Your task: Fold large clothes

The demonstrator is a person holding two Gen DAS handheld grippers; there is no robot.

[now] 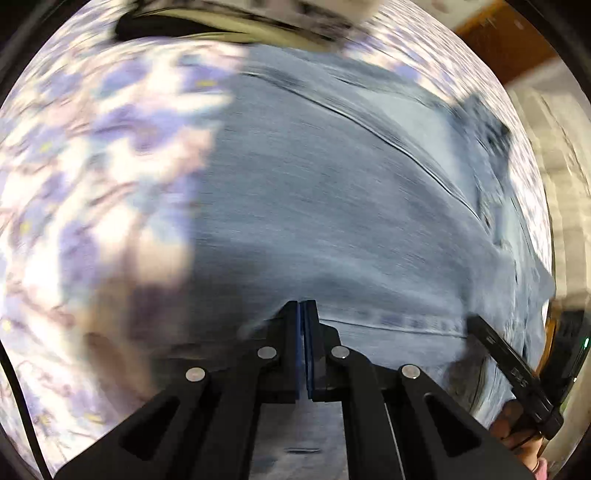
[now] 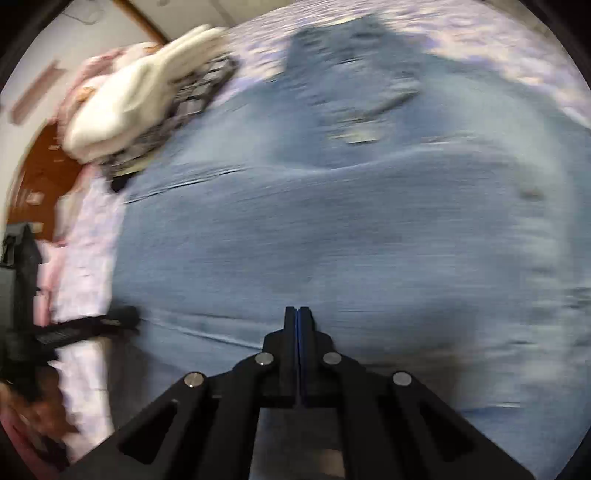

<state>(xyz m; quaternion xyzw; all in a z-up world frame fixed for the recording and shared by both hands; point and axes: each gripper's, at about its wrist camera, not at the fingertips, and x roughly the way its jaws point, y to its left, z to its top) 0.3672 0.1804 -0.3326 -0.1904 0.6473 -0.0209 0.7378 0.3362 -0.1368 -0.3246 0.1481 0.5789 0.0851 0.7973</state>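
A pair of light blue jeans (image 1: 332, 192) lies spread on a floral bedsheet (image 1: 92, 166); it also fills the right wrist view (image 2: 332, 229). Both views are motion-blurred. My left gripper (image 1: 303, 306) has its jaws closed together at the near hem of the jeans, with denim hanging beneath it. My right gripper (image 2: 297, 312) has its jaws closed together at the near edge of the denim. The right gripper's black finger (image 1: 509, 365) shows at the lower right of the left wrist view. The left gripper (image 2: 85, 328) shows at the left of the right wrist view.
A stack of folded clothes (image 2: 147, 96), white on top of a dark patterned piece, lies at the far edge of the bed; it also shows in the left wrist view (image 1: 240, 18). A brown wooden floor (image 2: 48, 173) lies beyond the bed's left edge.
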